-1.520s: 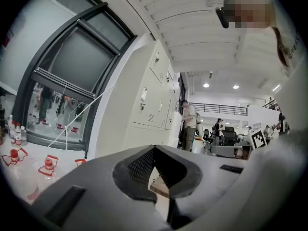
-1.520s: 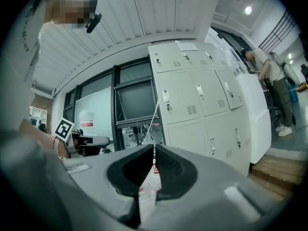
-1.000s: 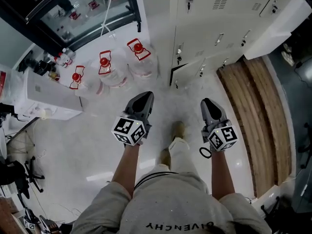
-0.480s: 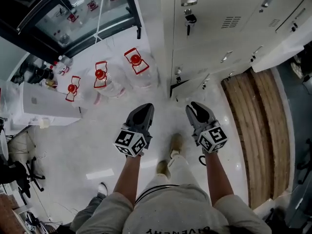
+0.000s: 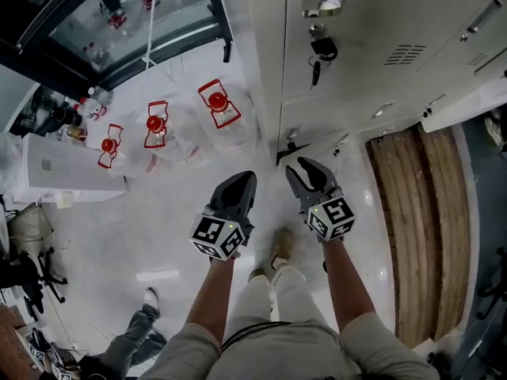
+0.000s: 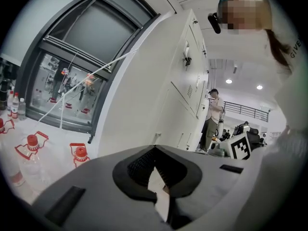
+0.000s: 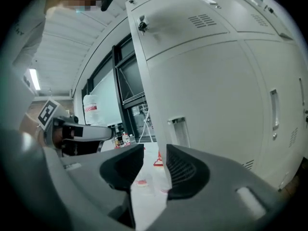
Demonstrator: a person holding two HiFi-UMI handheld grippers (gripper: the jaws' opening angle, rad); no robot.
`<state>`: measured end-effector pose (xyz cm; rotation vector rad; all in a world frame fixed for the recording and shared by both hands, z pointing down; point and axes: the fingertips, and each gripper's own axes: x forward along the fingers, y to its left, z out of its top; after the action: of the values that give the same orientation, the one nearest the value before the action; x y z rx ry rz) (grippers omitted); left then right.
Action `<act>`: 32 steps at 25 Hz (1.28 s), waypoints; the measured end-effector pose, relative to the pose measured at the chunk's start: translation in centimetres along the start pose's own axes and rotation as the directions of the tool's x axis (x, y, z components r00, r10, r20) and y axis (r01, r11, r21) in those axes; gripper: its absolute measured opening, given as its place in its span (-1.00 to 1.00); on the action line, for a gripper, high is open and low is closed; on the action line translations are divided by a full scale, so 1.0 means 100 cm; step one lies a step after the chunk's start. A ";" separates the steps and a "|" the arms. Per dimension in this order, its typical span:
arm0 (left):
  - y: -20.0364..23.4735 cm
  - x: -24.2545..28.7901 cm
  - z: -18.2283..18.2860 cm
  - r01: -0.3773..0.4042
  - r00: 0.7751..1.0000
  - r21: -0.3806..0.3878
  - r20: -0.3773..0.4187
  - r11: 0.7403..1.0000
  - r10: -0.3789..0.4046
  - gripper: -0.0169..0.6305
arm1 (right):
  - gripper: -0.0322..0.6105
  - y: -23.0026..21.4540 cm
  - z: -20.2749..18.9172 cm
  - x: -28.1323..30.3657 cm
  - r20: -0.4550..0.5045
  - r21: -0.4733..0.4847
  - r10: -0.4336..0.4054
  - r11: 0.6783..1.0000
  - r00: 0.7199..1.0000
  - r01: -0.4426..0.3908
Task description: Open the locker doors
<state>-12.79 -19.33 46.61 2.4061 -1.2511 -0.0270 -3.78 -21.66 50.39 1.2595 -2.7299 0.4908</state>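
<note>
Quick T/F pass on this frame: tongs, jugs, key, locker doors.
1. Three red-capped water jugs stand left of the lockers. True.
2. The right tongs grip a door handle. False: their jaws stand apart, have just been opening, and nothing is between them.
3. A key hangs from one of the lockers. True.
4. The left tongs are wide open. False: they are shut and empty.
5. Every locker door is closed. False: a bottom door stands ajar.
</note>
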 end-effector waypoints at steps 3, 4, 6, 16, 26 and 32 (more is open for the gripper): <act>0.009 0.012 -0.006 -0.012 1.000 -0.006 0.007 1.000 0.012 -0.95 | -0.46 -0.010 -0.004 0.022 -0.003 -0.016 -0.001 1.000 1.000 0.001; 0.012 0.016 -0.008 -0.016 1.000 -0.008 0.009 1.000 0.016 -0.95 | -0.46 -0.013 -0.004 0.028 -0.002 -0.019 -0.003 1.000 1.000 0.003; 0.017 0.022 -0.012 -0.019 1.000 -0.012 0.007 1.000 0.019 -0.95 | -0.43 -0.019 -0.006 0.038 -0.001 -0.034 -0.017 0.999 1.000 0.017; 0.033 0.035 -0.025 0.003 1.000 -0.017 -0.011 1.000 -0.003 -0.95 | -0.34 -0.037 -0.013 0.077 0.002 -0.126 -0.048 0.991 0.999 0.047; 0.034 0.031 -0.034 0.009 1.000 -0.025 -0.025 1.000 -0.009 -0.95 | -0.31 -0.029 -0.018 0.070 0.009 -0.151 -0.066 0.986 0.998 0.066; 0.024 0.031 -0.036 0.033 0.999 -0.023 -0.035 0.999 -0.033 -0.95 | -0.33 -0.026 -0.025 0.045 0.021 -0.137 -0.107 0.985 0.994 0.109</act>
<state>-12.04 -21.70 51.33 2.3976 -1.1892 -0.0079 -4.85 -25.71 54.35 1.3700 -2.6363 0.2781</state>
